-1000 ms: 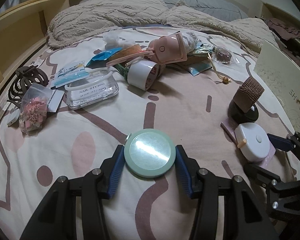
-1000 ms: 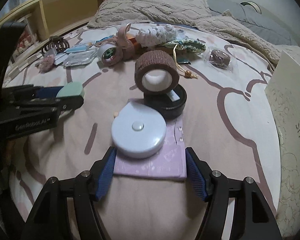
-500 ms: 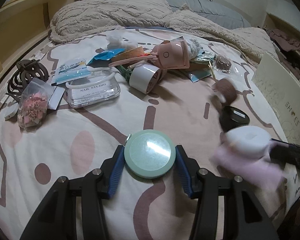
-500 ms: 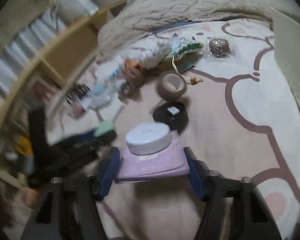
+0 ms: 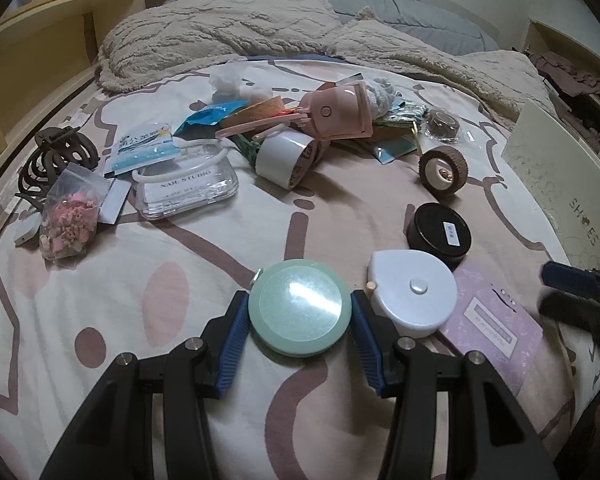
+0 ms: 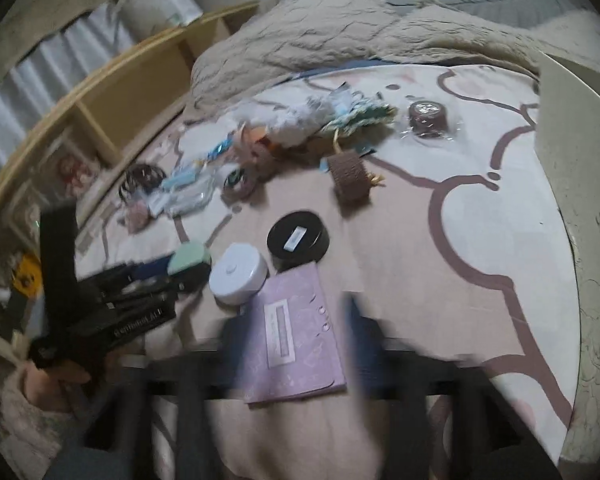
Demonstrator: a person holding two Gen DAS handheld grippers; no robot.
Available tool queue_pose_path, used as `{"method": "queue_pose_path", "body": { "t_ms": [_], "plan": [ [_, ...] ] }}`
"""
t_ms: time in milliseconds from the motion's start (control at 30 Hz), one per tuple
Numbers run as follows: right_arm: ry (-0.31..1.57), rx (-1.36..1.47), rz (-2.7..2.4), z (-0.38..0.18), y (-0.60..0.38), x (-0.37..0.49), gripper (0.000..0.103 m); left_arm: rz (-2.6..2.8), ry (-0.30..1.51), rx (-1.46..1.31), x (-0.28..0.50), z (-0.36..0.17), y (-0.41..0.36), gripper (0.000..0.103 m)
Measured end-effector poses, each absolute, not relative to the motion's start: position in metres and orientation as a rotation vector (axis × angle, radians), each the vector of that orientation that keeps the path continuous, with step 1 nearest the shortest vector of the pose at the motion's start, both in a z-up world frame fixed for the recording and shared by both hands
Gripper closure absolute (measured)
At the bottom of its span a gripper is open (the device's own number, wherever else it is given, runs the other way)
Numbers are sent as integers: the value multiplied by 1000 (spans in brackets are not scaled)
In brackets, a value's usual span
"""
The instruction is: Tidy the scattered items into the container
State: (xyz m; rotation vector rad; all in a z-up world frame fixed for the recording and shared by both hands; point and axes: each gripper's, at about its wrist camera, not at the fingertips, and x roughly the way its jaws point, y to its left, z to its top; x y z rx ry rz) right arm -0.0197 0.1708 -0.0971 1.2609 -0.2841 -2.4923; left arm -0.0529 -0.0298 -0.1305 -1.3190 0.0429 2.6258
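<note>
Left wrist view: the left gripper (image 5: 300, 314) sat low over a bed (image 5: 148, 320) covered in a pink-and-cream patterned sheet. Its 2 blue-padded fingers (image 5: 232, 340) pinched a round mint-green compact (image 5: 300, 308) by its rim, just above the sheet.

Just right of the compact lay a white round case (image 5: 414, 292), partly resting on a flat lilac packet (image 5: 496, 320). A black round tin (image 5: 438, 232) touched the white case's far edge, and a brown roll (image 5: 444, 170) lay on its side farther back. A heap of small items (image 5: 300, 136) and a clear plastic box (image 5: 186, 186) were well apart, toward the rumpled blanket.

The container, a cream box (image 5: 560, 184) printed "SHOES", stood at the right edge of the bed.

Right wrist view: the right gripper (image 6: 292, 344) was heavily blurred. Its fingers appeared to sit on either side of the lilac packet (image 6: 296, 336), but whether they were pinching it or spread around it could not be told. The cream box (image 6: 580, 184) filled the right side.

Judged step: the compact was secured and not yet delivered. The next move likely called for carrying it rightward over the white case and tin, clear of the right gripper, then releasing it above the box's opening, which was not visible here.
</note>
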Motion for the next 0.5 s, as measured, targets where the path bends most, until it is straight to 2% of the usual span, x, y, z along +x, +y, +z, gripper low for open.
{"method": "queue_pose_path", "body": {
  "t_ms": [33,500],
  "plan": [
    [-241,1244,-2510,-97,166,-17,15,2630,39,-1317,-53,-130,-31,53],
    [189,1336,-2502,-136,122,-12,15,2651,79,-1347,-54,-134,-36,53]
  ]
}}
